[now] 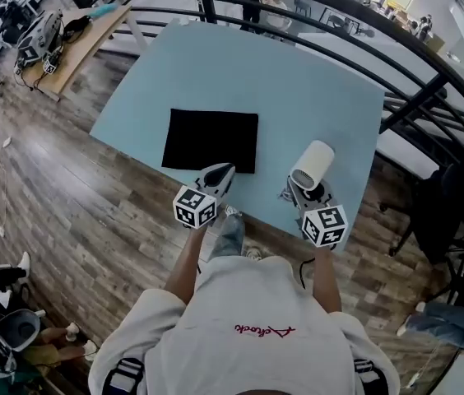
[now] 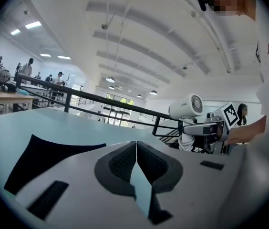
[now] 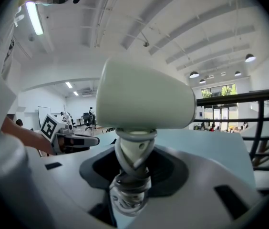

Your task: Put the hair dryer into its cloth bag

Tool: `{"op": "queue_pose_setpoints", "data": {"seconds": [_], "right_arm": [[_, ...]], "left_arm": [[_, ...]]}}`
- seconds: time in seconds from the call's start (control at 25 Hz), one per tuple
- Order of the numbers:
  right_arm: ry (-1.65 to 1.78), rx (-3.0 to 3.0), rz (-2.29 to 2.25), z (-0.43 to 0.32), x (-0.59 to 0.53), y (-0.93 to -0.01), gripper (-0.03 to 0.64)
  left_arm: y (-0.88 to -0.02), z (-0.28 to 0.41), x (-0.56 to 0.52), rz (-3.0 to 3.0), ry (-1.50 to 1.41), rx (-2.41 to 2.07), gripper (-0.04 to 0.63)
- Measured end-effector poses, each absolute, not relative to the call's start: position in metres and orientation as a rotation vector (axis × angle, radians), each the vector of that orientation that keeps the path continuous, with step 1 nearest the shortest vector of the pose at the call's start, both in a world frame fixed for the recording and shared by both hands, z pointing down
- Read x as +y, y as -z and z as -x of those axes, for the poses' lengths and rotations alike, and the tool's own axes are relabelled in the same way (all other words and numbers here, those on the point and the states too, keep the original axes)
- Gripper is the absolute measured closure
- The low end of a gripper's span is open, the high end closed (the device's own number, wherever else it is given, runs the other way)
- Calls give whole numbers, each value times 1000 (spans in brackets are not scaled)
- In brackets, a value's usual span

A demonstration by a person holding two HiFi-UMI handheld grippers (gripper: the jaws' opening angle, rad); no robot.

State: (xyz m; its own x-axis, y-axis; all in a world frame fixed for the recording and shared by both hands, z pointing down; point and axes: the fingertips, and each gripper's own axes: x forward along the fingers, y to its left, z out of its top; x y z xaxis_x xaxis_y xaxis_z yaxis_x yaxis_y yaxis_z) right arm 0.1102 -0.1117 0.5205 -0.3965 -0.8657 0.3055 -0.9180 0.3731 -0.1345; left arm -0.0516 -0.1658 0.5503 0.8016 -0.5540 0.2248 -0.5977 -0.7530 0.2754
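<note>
Left tongs: pressed together on nothing, at the near edge of the cloth bag.
Right tongs: clamped on the cord-wrapped handle of the hair dryer.
Hair dryer: stood upright over the counter, right of the flat black bag, apart from it.

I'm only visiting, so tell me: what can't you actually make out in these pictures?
Cloth bag opening: head view, uniformly black and small; left gripper view, the left gripper covers its near part.
Hair dryer handle: head view, its own barrel hides it; right gripper view, the wound cord wraps it.
Print on the dryer: left gripper view, too small to read.
</note>
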Motion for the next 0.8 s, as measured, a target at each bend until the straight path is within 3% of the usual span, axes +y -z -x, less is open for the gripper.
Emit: {"op": "queue_pose_setpoints", "data": {"seconds": [0.8], "right_arm": [[-459, -2312, -1727, -111, -253, -523, 449]], "left_arm": [[-583, 37, -303, -2632, -240, -659, 586]]}}
